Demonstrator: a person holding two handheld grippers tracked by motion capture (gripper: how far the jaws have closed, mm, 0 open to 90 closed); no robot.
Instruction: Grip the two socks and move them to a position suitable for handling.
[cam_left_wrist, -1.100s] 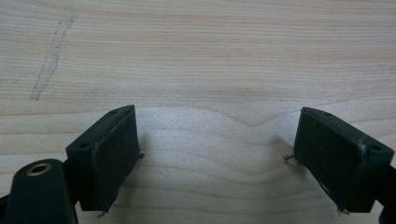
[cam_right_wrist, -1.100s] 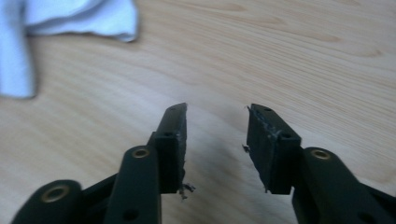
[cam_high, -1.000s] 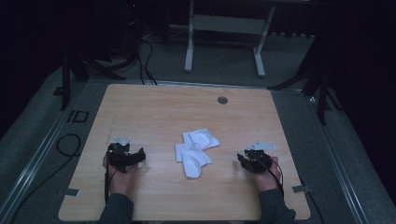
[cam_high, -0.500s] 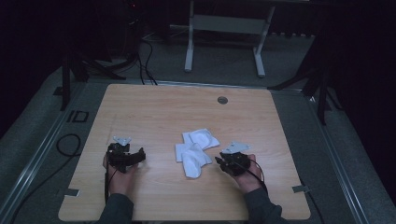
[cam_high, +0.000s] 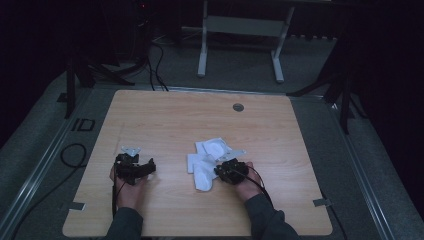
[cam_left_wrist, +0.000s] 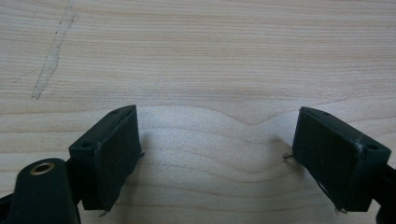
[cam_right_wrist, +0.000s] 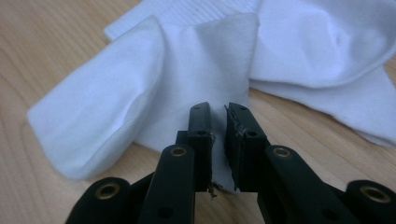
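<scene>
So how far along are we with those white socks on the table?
Early on. Done: the right gripper has reached the white socks, and its jaws have just been closing with a sock edge between them. In hand: that pinch. Left: the socks lie crumpled together, and the left gripper waits open over bare table.

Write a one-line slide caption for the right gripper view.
Right gripper, its jaws just closing on the edge of a white sock lying on the wooden table.
</scene>
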